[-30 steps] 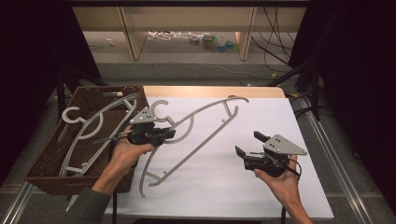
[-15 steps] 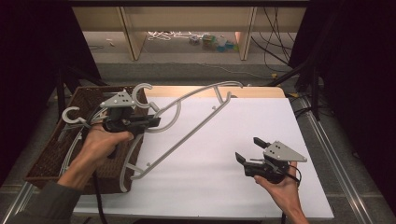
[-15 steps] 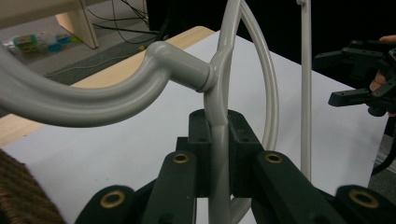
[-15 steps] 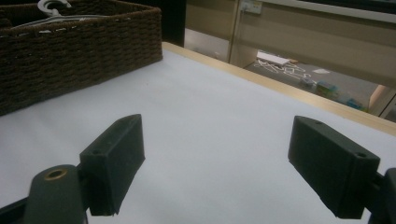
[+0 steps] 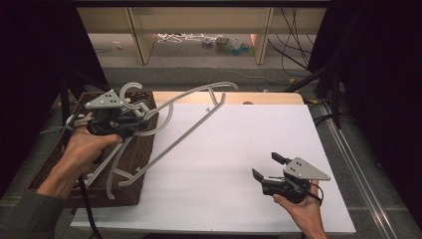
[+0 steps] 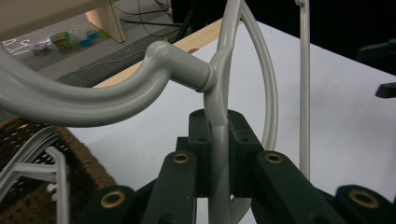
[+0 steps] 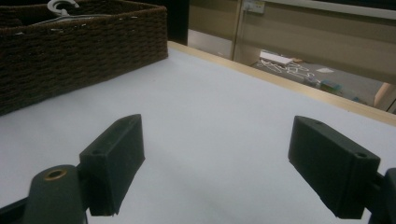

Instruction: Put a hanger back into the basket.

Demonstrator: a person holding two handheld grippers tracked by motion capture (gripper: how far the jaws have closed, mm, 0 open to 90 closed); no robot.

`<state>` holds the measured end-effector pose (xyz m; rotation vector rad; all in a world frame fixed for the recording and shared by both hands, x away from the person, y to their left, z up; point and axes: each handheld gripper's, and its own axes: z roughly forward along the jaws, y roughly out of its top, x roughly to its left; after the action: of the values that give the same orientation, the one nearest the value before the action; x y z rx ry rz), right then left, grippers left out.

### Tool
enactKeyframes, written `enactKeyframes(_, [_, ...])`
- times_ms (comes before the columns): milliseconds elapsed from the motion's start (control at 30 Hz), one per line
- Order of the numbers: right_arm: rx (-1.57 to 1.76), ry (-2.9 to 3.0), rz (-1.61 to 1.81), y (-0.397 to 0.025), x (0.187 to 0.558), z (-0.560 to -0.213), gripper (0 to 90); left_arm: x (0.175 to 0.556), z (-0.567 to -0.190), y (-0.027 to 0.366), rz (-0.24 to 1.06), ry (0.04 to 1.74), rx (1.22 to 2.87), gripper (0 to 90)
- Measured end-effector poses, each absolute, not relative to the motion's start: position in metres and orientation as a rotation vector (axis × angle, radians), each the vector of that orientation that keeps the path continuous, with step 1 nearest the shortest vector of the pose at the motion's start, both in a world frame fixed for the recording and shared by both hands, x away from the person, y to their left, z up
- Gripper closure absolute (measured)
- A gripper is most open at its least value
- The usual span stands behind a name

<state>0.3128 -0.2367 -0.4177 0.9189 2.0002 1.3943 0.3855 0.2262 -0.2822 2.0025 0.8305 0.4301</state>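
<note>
Scene: white table top (image 5: 239,164) seen from above, with a dark brown woven wicker basket (image 5: 142,164) at its left edge as landmark.
Thing in hand: large pale grey plastic clothes hanger (image 5: 191,102), lifted and tilted, hook end over the basket's far corner, long arm reaching right of the basket above the table.
Left gripper (image 5: 130,122): above the basket's far right corner, black jaws closed tight on the hanger's neck (image 6: 219,154) just below the hook joint.
Right gripper (image 5: 268,167): well to the right of the basket, low over the bare table top, jaws (image 7: 219,168) spread wide and holding nothing.
Inside the basket: more pale grey hangers (image 5: 107,174) lying stacked, one hook (image 7: 60,5) poking above the rim.
Likely step: lowering the held hanger into the basket, judged from its position.
Risk, swing: single pinch at the narrow neck leaves the long arm free to pivot and dip against the table or the basket rim.
Risk, snag: hook or lower bar could catch on the stacked hangers or the weave, dragging the basket.
Risk, slip: smooth round plastic may twist between the jaws under its own weight.
</note>
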Motion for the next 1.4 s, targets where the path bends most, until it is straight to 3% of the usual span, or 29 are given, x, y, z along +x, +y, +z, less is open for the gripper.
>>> enactKeyframes(133, [0.916, 1.991, 1.421, -0.236, 0.312, -0.420, 19.1, 0.392, -0.284, 0.238, 0.441, 0.863, 1.989, 82.1])
enactKeyframes(167, [0.919, 1.991, 1.420, -0.235, 0.312, -0.420, 19.1, 0.392, -0.285, 0.240, 0.391, 0.867, 1.978, 82.1])
enactKeyframes(233, [0.896, 1.995, 1.400, -0.237, 0.311, -0.420, 19.2, 0.398, -0.283, 0.252, 0.478, 0.880, 2.007, 82.1])
enactKeyframes(833, [0.906, 2.028, 1.404, -0.235, 0.310, -0.423, 19.3, 0.424, -0.287, 0.314, 0.621, 1.057, 2.069, 82.1])
enactKeyframes(1400, [0.902, 2.034, 1.397, -0.235, 0.311, -0.424, 19.4, 0.431, -0.314, 0.363, 0.723, 1.217, 1.954, 82.1])
